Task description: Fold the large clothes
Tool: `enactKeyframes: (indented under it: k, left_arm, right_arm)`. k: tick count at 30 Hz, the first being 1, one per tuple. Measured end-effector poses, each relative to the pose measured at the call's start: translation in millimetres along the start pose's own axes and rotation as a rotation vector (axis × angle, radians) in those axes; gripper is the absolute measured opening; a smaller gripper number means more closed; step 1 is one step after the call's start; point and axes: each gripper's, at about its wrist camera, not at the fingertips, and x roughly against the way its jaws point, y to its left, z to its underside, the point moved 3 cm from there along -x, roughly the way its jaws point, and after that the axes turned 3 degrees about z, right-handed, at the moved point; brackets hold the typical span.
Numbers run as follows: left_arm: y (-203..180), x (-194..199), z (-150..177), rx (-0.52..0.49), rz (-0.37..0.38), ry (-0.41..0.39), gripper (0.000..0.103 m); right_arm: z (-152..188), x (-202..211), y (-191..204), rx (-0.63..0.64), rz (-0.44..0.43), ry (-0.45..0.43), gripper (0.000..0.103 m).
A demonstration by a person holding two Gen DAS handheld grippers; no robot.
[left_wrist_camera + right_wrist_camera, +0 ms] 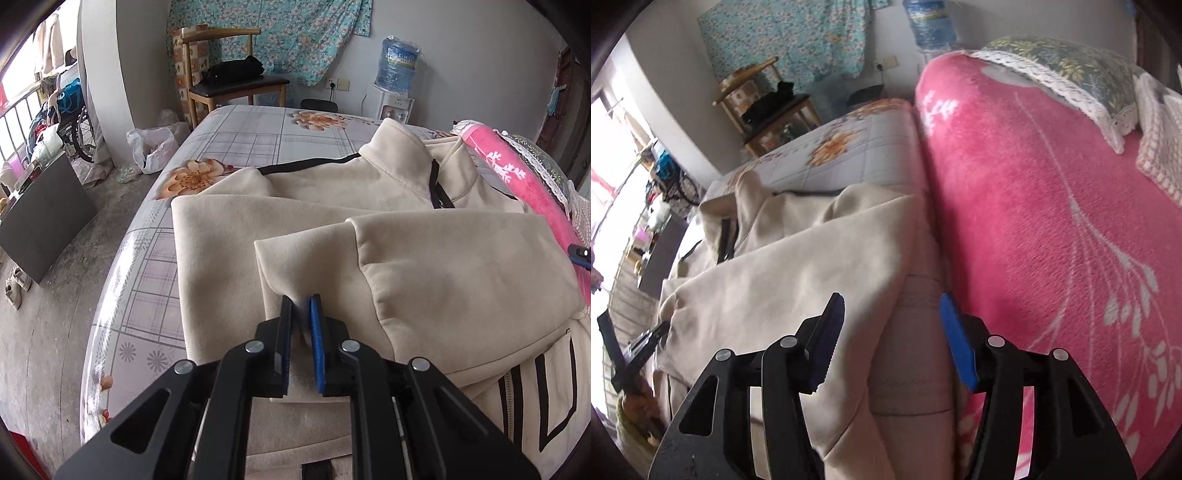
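Observation:
A cream zip jacket (443,258) with black trim lies on the bed, its collar toward the far end and a sleeve folded across its body. My left gripper (301,301) is shut on a pinch of that sleeve's cuff end, and cream cloth shows between the blue pads. In the right wrist view the same jacket (798,280) spreads to the left. My right gripper (891,301) stands open over the jacket's right edge and the bare sheet, with nothing pressed between its fingers. The left gripper (646,339) shows at that view's left edge.
The bed's grey checked flower sheet (236,129) extends beyond the collar. A pink blanket (1034,221) rises close on the right, with a green pillow (1071,66) on top. A wooden chair (229,85), a water dispenser (395,96) and a plastic bag (151,147) stand past the bed.

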Motion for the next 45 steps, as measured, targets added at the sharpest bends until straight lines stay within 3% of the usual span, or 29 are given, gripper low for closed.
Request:
enactKeyframes:
  k: [3,6,13,16,18,20,22,24,29,32,35,38,39,42,45]
  left_arm:
    - [1,8,0,-0.005,-0.002,-0.009,0.012]
    - [5,15,-2,0.011,0.005,-0.015,0.013]
    - [14,32,-18,0.099,0.023,-0.061,0.014]
    - [5,33,-19,0.102,0.095,-0.056,0.014]
    - [-10,25,-14,0.080,0.168,-0.004,0.014]
    - [-25,12,-2,0.049,0.201,0.070,0.019]
    - [-32,-1,11,-0.001,0.154,0.125,0.023]
    - [-36,2,15,-0.054,0.135,0.093,0.025]
    - [-38,15,5,-0.063,0.173,0.063,0.029]
    - [-47,16,-5,-0.077,0.172,0.030,0.037]
    - [-48,-5,-5,-0.050,0.150,0.082,0.041]
    - [-41,-13,-2,-0.060,0.106,0.070,0.041]
    - [-38,-13,-2,-0.058,0.099,0.079,0.041]
    - [-29,-2,-4,-0.026,0.112,0.072,0.043]
    - [-33,8,-2,-0.049,0.147,0.067,0.048]
  right_arm:
    - [16,-4,18,0.089,0.002,0.053,0.056]
    - [36,-14,26,0.229,0.149,0.092,0.059]
    - [26,11,31,0.267,0.261,-0.022,0.058]
    - [24,20,43,0.285,0.164,-0.071,0.041]
    - [30,17,52,0.320,0.082,-0.058,0.031]
    - [44,4,57,0.381,0.086,-0.014,0.021]
    - [60,-10,53,0.435,0.114,0.042,0.021]
    - [65,-6,51,0.466,0.109,0.046,0.021]
    - [43,9,65,0.475,0.145,0.071,0.019]
    - [16,6,76,0.446,0.150,0.014,0.023]
    - [-3,-19,82,0.423,0.147,0.001,0.028]
    - [-6,-56,66,0.381,0.219,0.062,0.029]
    - [-6,-59,61,0.351,0.196,0.063,0.029]
    - [-3,-42,65,0.306,0.233,0.039,0.031]
    - [10,-19,93,0.325,0.086,0.013,0.033]
